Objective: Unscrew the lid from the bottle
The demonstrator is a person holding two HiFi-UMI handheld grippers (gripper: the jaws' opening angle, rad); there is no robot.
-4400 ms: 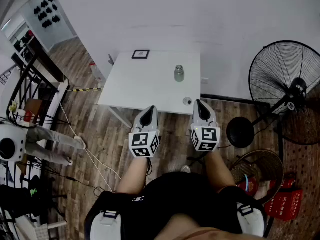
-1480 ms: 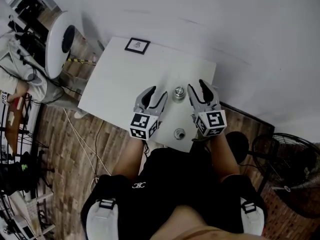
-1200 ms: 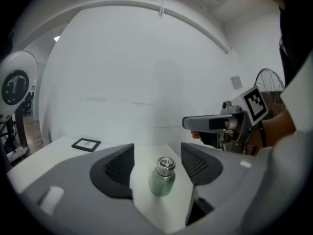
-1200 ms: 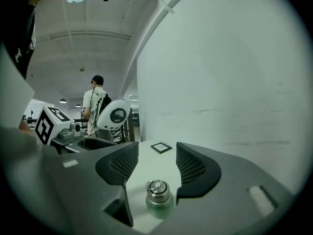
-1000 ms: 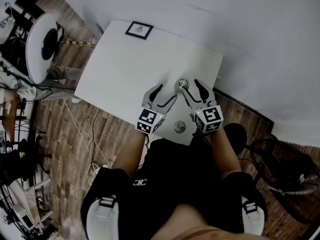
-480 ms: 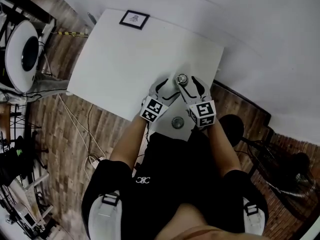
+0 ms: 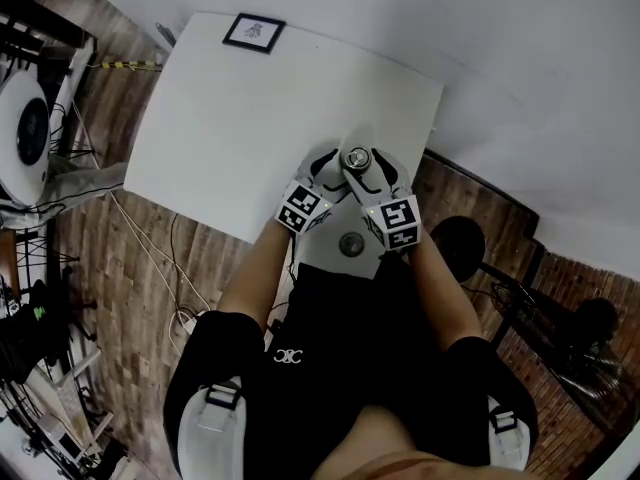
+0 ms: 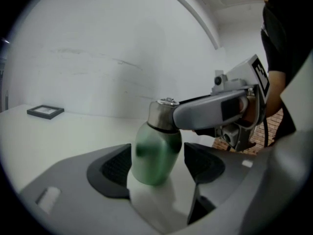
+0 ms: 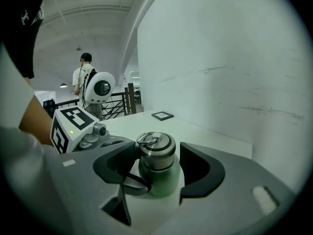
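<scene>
**Spotter:** How do your tongs stand?

**Operator:** Both are released. My left tongs (image 8: 157, 173) have just been spreading wider. The green body of the bottle (image 8: 155, 153) stands between their pads, unpressed, with a clear gap on the right-hand pad's side. My right tongs (image 9: 159, 168) have just been spreading too. The steel lid (image 9: 156, 150) sits between their pads, touching neither.

**Spotter:** So nothing is gripped. Where is the bottle?

**Operator:** It is upright on the white desk (image 7: 230, 118), near the edge closest to me, and both tongs reach around it from my side. A small round object (image 7: 351, 244) lies on the desk just behind them, toward me. A framed card (image 7: 253, 32) sits well apart at the far corner.

**Spotter:** How do you take hold well?

**Operator:** I judge the left should clench first, low on the body, so the bottle can neither spin nor tip. Then the right closes squarely on the lid's side wall. It should not close on the wire ring (image 9: 145, 139) on top, which would likely slip. It is crowded in there: the left tongs' tip shows just below my right pad. So I keep the right ones high to avoid pinching one pair on the other.

**Spotter:** Main risk?

**Operator:** Smooth metal and a rounded body. If the grip is too light, I expect the whole bottle to turn with the lid. I hold the left firm and turn only the right wrist.
</scene>
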